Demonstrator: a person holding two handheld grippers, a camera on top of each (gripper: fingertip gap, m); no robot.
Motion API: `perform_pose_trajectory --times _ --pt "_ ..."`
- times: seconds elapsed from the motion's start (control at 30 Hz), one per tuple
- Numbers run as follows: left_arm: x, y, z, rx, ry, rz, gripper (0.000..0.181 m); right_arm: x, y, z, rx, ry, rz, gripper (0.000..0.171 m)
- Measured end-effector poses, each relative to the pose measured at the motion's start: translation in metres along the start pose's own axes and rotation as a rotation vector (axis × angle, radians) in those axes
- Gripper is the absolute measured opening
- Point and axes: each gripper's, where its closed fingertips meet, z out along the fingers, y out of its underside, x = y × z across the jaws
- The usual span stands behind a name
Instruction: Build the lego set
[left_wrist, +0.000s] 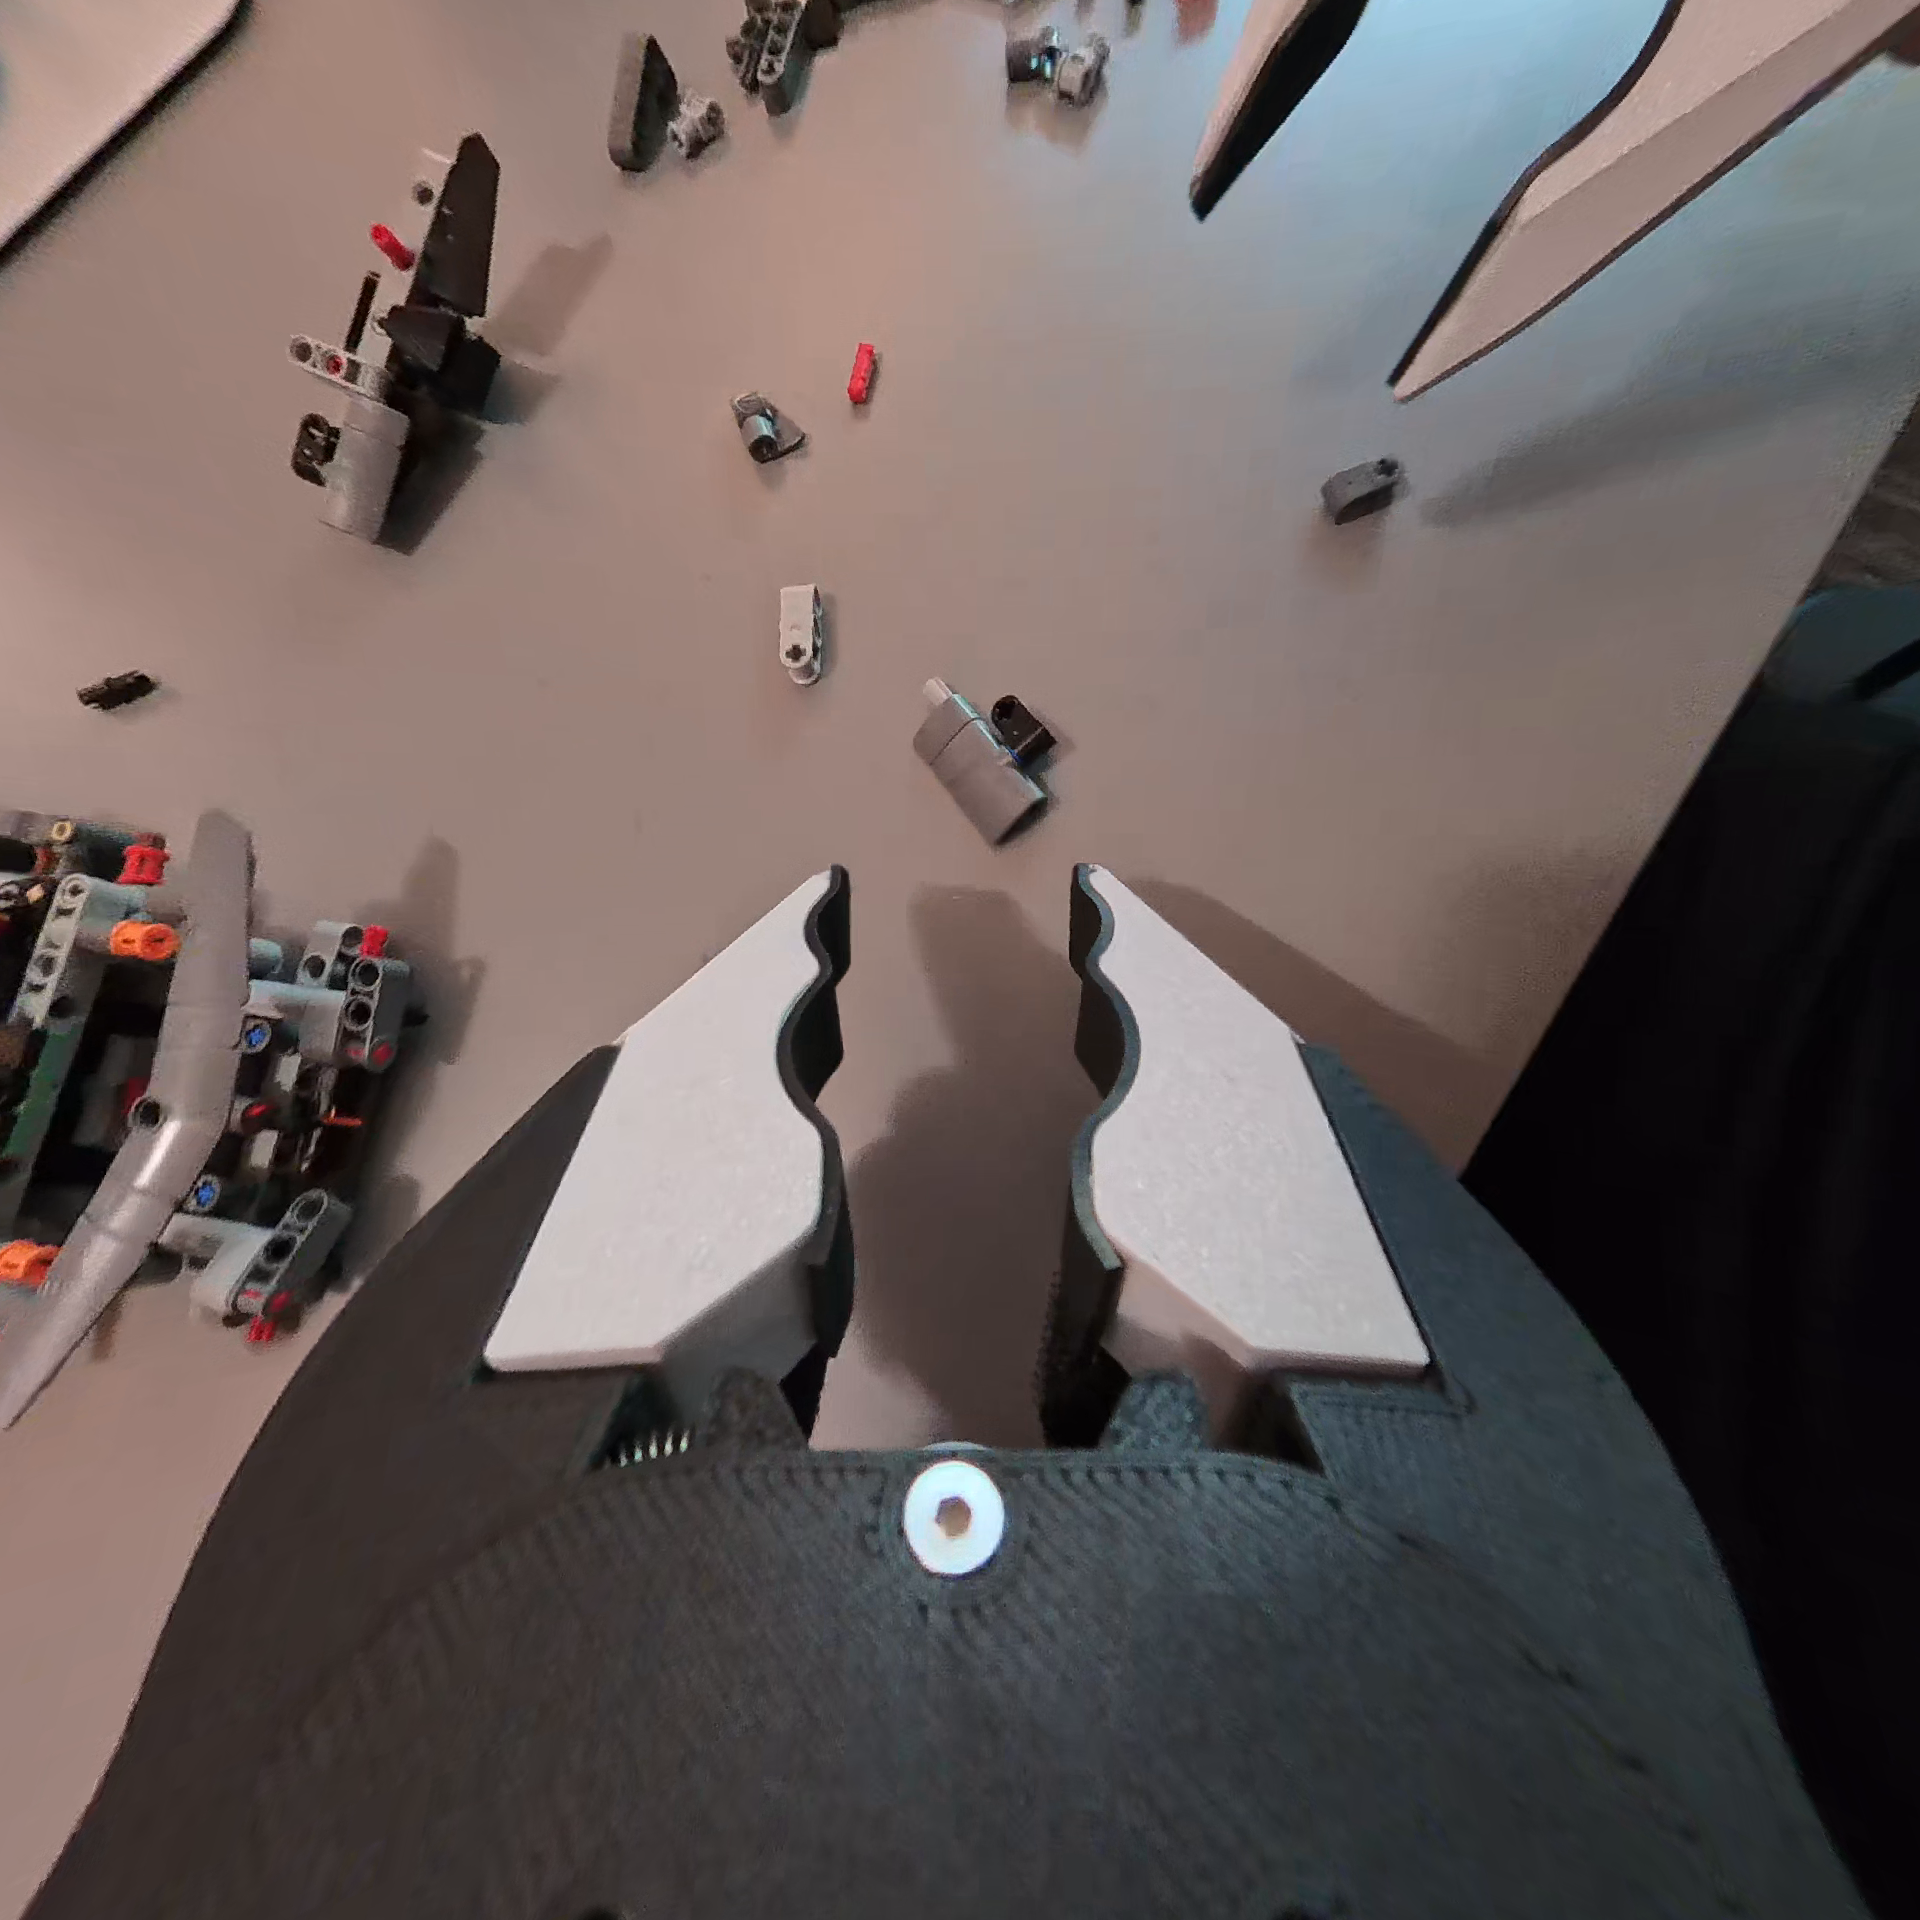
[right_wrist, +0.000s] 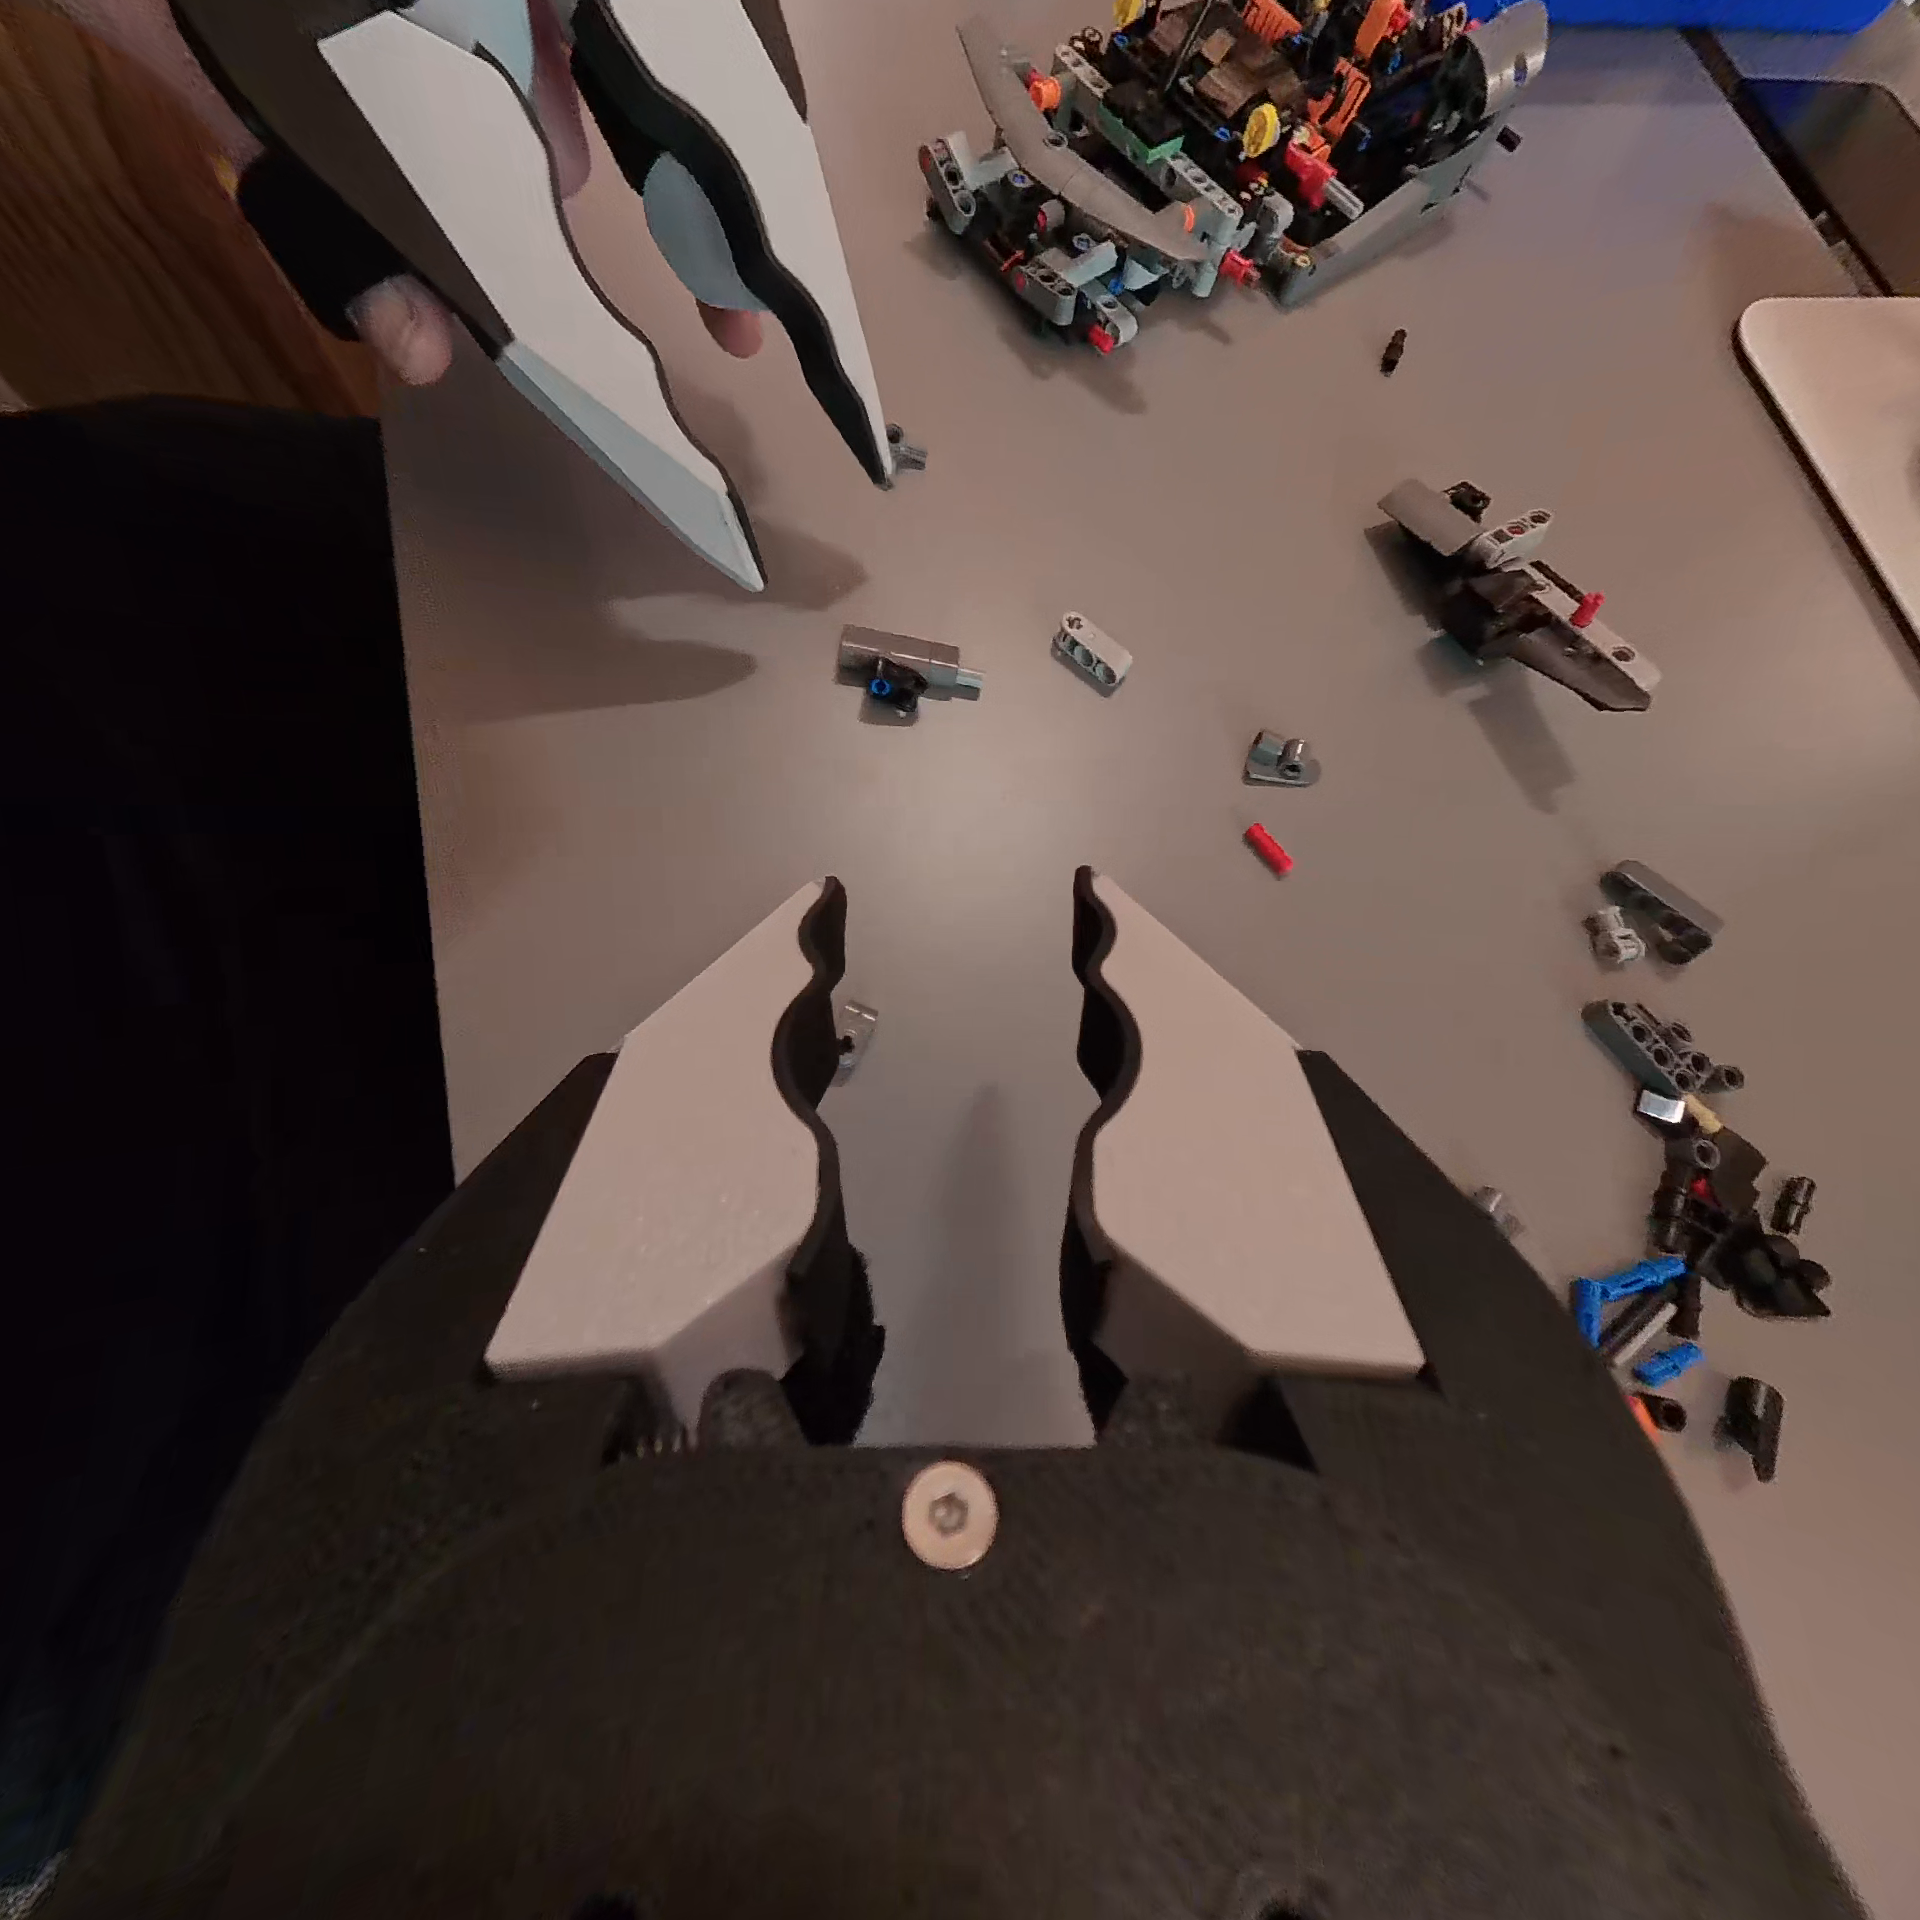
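My left gripper is open and empty, hovering above the grey table. Just ahead of it lies a grey cylinder piece with a black connector, which also shows in the right wrist view. A light grey beam lies beyond it. My right gripper is open and empty above the table. A small grey piece lies beside its left finger. The large part-built model stands far off, and is at the left in the left wrist view. A black winged sub-assembly lies to the right.
A red pin, a small grey connector and a black pin lie loose. A pile of black and blue parts sits at the right. A pale flat slab lies far right. The table edge runs along the left. My right gripper's tips are some 5 cm from the small grey piece. The left camera catches it too, in the left wrist view. The right gripper is farther from the large part-built model, some 25 cm, than the left, some 15 cm.
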Motion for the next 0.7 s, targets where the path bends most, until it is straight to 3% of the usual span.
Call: perform_pose_trajectory --times 0.2,0.4,0.7 --pt "0.009 0.004 0.022 -0.108 0.096 -0.041 0.037 0.004 0.006 -0.006 0.025 0.003 0.020 0.041" --pt "0.014 -0.007 0.033 -0.123 0.048 -0.118 0.032 0.006 0.014 -0.015 0.041 0.003 0.051 0.040" --pt "0.042 -0.046 0.040 0.033 0.093 -0.075 0.037 0.016 0.016 -0.022 0.048 0.050 0.059 0.040"
